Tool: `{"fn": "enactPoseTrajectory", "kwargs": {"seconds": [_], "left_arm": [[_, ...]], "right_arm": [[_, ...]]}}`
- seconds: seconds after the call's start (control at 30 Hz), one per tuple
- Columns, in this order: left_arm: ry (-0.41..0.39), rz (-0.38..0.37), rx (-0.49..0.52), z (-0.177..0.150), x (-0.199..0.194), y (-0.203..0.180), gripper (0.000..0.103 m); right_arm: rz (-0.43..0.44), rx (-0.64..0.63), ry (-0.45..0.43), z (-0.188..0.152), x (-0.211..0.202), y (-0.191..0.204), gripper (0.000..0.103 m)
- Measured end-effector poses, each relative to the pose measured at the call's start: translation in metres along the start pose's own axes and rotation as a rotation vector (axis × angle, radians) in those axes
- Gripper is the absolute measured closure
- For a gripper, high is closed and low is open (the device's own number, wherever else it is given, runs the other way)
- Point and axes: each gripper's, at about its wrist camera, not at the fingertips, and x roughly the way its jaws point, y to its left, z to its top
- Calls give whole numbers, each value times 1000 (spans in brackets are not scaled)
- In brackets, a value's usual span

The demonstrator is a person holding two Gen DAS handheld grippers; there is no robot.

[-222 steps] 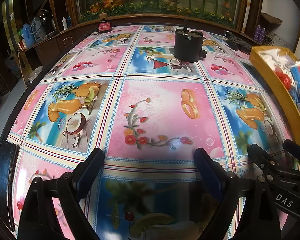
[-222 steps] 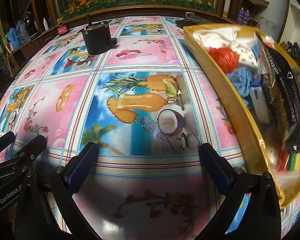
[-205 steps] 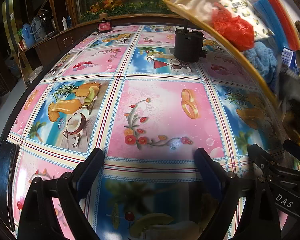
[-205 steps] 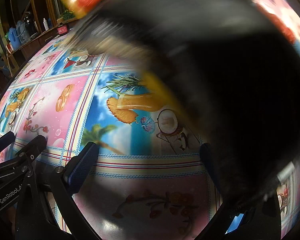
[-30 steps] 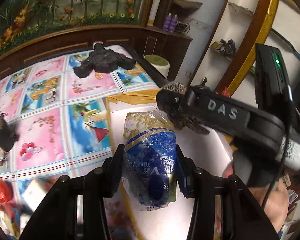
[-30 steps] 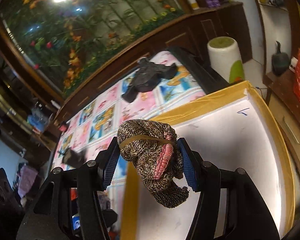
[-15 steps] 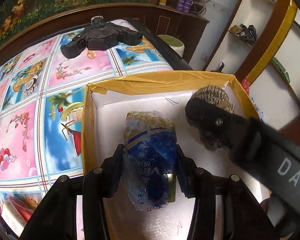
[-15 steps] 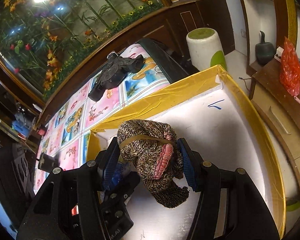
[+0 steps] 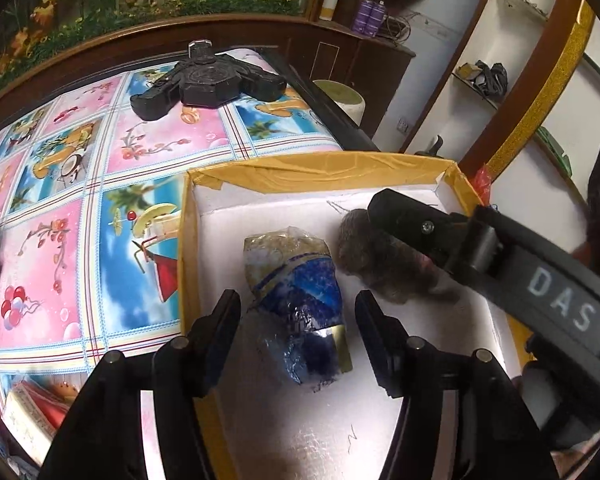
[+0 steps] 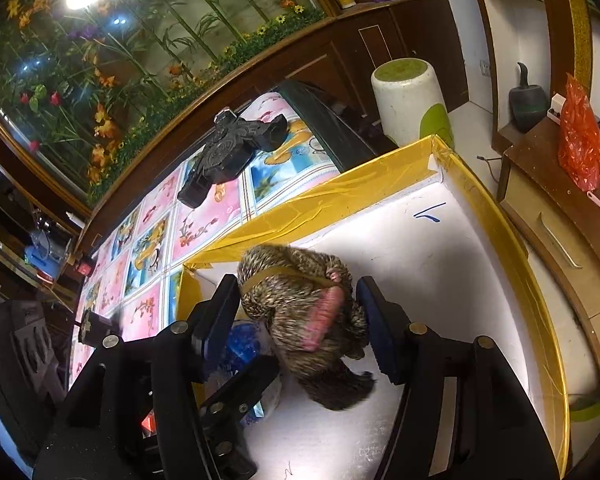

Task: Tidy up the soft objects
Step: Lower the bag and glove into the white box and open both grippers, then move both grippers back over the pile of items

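Left gripper (image 9: 296,320): jaws released, spread either side of the blue plastic packet (image 9: 300,304), which lies on the white floor of the yellow-rimmed box (image 9: 320,170). Right gripper (image 10: 296,320): jaws released around the brown knitted bundle (image 10: 300,312), blurred, inside the same box. The box rests on the patterned surface (image 9: 80,208).

Since half a second ago, both grippers' jaws have parted: left gripper (image 9: 296,320) released the blue packet (image 9: 300,304), right gripper (image 10: 296,320) the knitted bundle (image 10: 304,320), inside the box (image 9: 320,170).
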Motion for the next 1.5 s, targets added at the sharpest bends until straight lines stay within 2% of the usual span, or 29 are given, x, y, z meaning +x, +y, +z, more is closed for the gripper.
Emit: {"fn": "enactPoseTrajectory", "kwargs": {"seconds": [0.27, 0.37, 0.57, 0.77, 0.9, 1.17, 1.3, 1.4, 1.5], "left_arm": [[-20, -14, -11, -2, -21, -3, 43], [-45, -38, -12, -7, -38, -5, 43], [-81, -94, 23, -36, -71, -6, 43], [-112, -129, 52, -64, -104, 21, 43], [-140, -171, 24, -80, -135, 56, 43], [-217, -114, -62, -114, -186, 169, 41], [-220, -93, -188, -132, -195, 242, 40], [-218, -120, -266, -141, -190, 280, 40], [-220, -106, -355, -143, -186, 307, 40]], "right_arm": [[46, 14, 17, -1, 2, -1, 42], [71, 21, -22, 1, -8, -2, 42], [128, 10, -97, 2, -26, 0, 42], [160, -24, -127, 0, -32, 8, 42], [168, -65, -147, -2, -36, 16, 42], [199, -184, -157, -14, -43, 39, 42], [208, -237, -149, -21, -42, 50, 42], [225, -296, -143, -29, -40, 62, 42], [198, -381, -146, -39, -38, 76, 42]]}}
